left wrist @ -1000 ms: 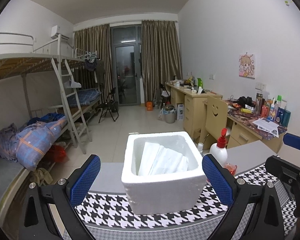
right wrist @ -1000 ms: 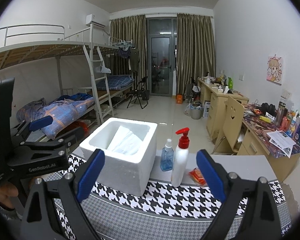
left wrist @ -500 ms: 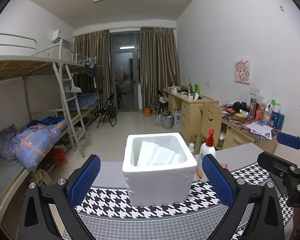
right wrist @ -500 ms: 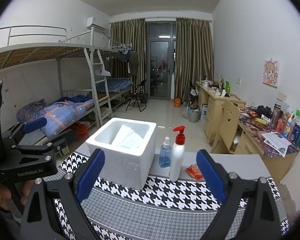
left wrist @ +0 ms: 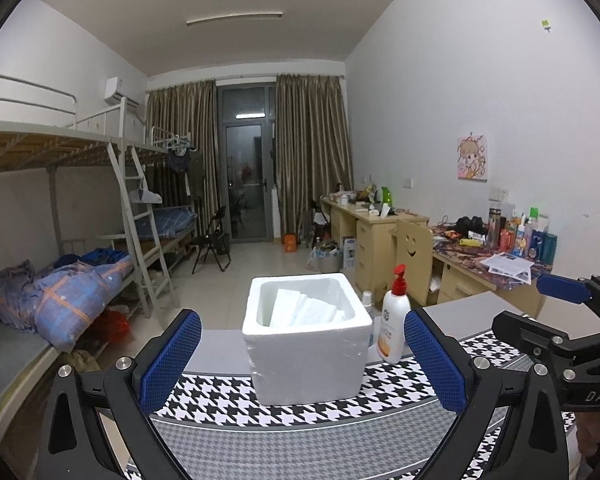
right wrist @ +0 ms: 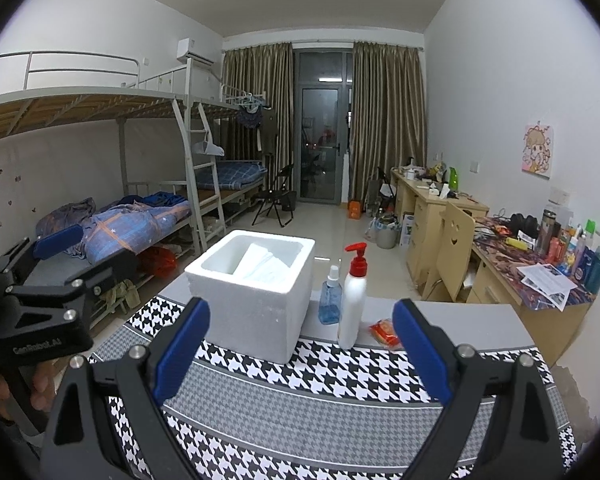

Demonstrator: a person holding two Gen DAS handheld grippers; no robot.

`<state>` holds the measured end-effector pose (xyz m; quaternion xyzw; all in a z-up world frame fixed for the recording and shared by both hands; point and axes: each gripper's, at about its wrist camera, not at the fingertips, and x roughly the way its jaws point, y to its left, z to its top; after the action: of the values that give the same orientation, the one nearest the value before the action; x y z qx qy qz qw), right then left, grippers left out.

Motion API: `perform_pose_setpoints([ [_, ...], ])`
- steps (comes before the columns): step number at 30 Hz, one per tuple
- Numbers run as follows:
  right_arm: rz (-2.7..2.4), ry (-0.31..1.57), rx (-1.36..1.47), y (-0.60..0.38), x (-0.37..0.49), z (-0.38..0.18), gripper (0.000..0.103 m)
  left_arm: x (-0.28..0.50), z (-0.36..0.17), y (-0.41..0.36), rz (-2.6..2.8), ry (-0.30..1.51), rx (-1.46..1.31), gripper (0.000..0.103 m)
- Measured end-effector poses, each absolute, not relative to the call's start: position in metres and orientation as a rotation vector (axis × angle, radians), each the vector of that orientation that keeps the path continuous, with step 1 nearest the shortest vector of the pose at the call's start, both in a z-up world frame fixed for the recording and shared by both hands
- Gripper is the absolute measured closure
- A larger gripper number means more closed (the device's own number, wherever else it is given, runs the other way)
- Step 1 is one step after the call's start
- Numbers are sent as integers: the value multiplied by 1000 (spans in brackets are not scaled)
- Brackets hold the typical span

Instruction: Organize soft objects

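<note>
A white foam box (left wrist: 306,354) stands on the houndstooth mat (left wrist: 220,394), with several white soft packs (left wrist: 305,310) leaning inside it. My left gripper (left wrist: 301,320) is open and empty, held back from the box and facing its front. The right gripper (right wrist: 301,312) is also open and empty, aimed past the box's (right wrist: 256,300) right corner; the soft packs (right wrist: 266,264) show over the rim. Each gripper appears in the other's view, the right gripper (left wrist: 528,304) at the right edge and the left gripper (right wrist: 88,252) at the left edge.
A white pump bottle with a red cap (right wrist: 352,304), a blue spray bottle (right wrist: 330,300) and an orange packet (right wrist: 386,330) sit right of the box. Beyond the table are a bunk bed (right wrist: 148,216) on the left and cluttered desks (right wrist: 512,248) on the right.
Both grippers have drawn back from the foam box, which now looks smaller and farther away. Both stayed open, and the pump bottle has come fully into the left wrist view.
</note>
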<state>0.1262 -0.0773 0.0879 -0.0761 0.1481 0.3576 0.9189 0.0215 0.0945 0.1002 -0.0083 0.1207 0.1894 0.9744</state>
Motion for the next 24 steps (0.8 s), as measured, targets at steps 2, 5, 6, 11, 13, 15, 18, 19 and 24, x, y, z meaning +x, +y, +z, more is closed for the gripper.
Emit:
perform_pose_setpoints([
  [2, 731, 299, -156, -80, 123, 86, 8, 15, 99, 91, 376, 235, -17, 1],
  [5, 728, 290, -162, -84, 118, 83, 8, 10, 94, 87, 367, 235, -33, 1],
  [6, 728, 288, -163, -85, 116, 81, 8, 8, 93, 86, 364, 238, -38, 1],
  [11, 734, 285, -150, -91, 110, 77, 8, 0, 86, 83, 382, 237, -52, 1],
  [13, 739, 285, -153, -91, 108, 75, 8, -3, 85, 83, 388, 233, -55, 1],
  [15, 740, 280, -158, -92, 106, 73, 8, -6, 83, 82, 395, 224, -53, 1],
  [18, 729, 269, -158, -93, 99, 69, 8, -7, 80, 81, 405, 223, -45, 1],
  [19, 728, 268, -152, -94, 98, 67, 8, -8, 78, 81, 411, 227, -45, 1],
  [24, 730, 251, -155, -95, 90, 59, 8, -16, 72, 78, 420, 211, -41, 1],
])
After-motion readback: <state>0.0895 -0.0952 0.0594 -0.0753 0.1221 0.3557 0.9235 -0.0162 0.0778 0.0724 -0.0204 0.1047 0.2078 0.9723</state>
